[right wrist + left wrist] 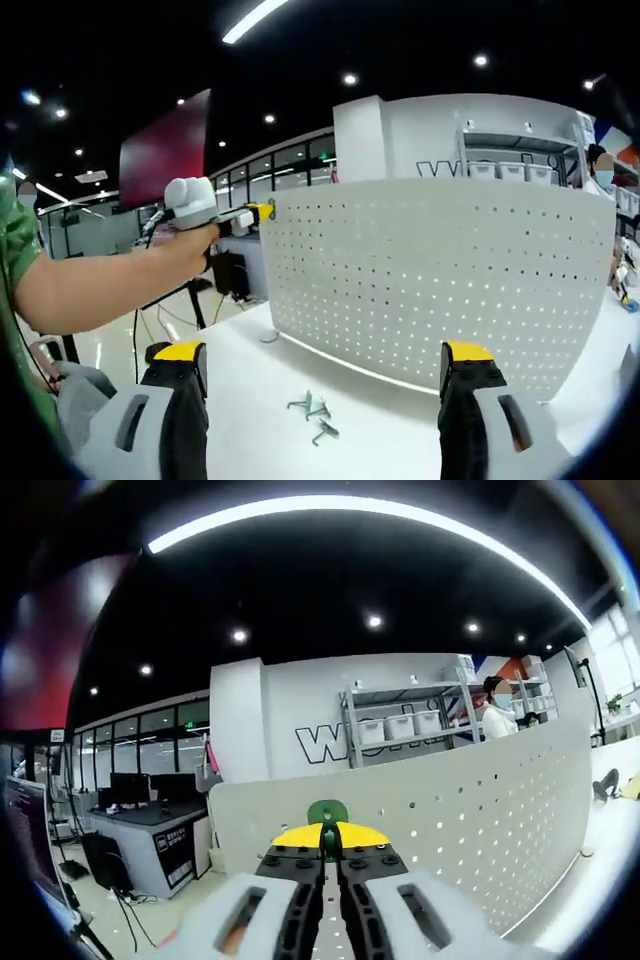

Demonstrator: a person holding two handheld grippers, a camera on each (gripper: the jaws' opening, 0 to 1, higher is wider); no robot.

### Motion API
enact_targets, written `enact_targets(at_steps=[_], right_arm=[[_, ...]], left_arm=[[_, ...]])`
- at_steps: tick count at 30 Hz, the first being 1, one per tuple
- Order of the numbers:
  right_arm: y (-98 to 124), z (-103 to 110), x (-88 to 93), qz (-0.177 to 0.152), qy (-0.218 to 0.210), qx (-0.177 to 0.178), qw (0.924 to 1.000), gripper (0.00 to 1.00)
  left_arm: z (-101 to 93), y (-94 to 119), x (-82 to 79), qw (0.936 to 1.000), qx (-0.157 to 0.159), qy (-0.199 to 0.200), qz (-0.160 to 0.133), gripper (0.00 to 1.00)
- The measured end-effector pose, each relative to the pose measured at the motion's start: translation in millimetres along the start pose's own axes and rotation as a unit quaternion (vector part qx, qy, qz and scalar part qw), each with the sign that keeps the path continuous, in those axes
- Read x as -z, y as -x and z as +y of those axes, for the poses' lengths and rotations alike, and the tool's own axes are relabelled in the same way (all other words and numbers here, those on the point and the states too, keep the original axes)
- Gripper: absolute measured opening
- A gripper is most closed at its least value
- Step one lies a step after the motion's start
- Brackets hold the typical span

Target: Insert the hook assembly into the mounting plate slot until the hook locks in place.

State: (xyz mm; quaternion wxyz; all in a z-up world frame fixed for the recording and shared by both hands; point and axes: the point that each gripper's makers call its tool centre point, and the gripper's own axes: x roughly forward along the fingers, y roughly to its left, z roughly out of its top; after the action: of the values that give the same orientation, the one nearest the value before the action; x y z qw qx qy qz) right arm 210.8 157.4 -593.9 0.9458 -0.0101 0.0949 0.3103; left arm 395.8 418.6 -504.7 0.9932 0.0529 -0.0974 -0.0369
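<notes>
White pegboard (440, 280) stands upright behind three loose hooks (312, 412).

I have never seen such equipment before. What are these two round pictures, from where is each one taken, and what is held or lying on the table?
No robot arm is here. A person holds a two-jaw gripper in each hand, and a fisheye camera rides on each gripper, looking forward along its jaws.

In the left gripper view, the left gripper has its yellow-tipped jaws closed together at the top edge of the white pegboard. A small green part sits just above the tips; whether the jaws pinch it, I cannot tell.

In the right gripper view, the right gripper has its jaws wide apart and holds nothing. Between them, on the white table, lie a few small metal hooks before the pegboard. To the left, the person's hand holds the left gripper at the pegboard's top corner.
</notes>
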Motion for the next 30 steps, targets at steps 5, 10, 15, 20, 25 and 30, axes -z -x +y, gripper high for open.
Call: enact_targets(at_steps=[5, 10, 15, 20, 25, 30], right_arm=[[-2, -1, 1.8, 0.003, -0.001, 0.001, 1.0000, 0.99], [-3, -2, 1.3, 0.006, -0.003, 0.001, 1.0000, 0.98], [-2, -3, 1.7, 0.007, -0.002, 0.002, 1.0000, 0.98], [-5, -5, 1.3, 0.008, -0.003, 0.003, 1.0000, 0.97], [-6, -4, 1.4, 0.008, -0.003, 0.002, 1.0000, 0.97], [-6, -5, 0.8, 0.007, -0.002, 0.003, 1.0000, 0.97]], left_arm=[[0.8, -4, 2.2, 1.0000, -0.003, -0.001, 0.003, 0.03], [0.2, -9, -0.1, 1.0000, -0.002, -0.003, -0.002, 0.03], [1.2, -14, 0.9, 1.0000, -0.005, -0.007, 0.000, 0.03], [1.9, -17, 4.2, 1.0000, -0.004, -0.005, 0.002, 0.03], [2.3, -20, 7.4, 1.0000, -0.003, -0.008, 0.004, 0.03], [3.5, -22, 11.0, 1.0000, -0.005, -0.005, 0.006, 0.03]])
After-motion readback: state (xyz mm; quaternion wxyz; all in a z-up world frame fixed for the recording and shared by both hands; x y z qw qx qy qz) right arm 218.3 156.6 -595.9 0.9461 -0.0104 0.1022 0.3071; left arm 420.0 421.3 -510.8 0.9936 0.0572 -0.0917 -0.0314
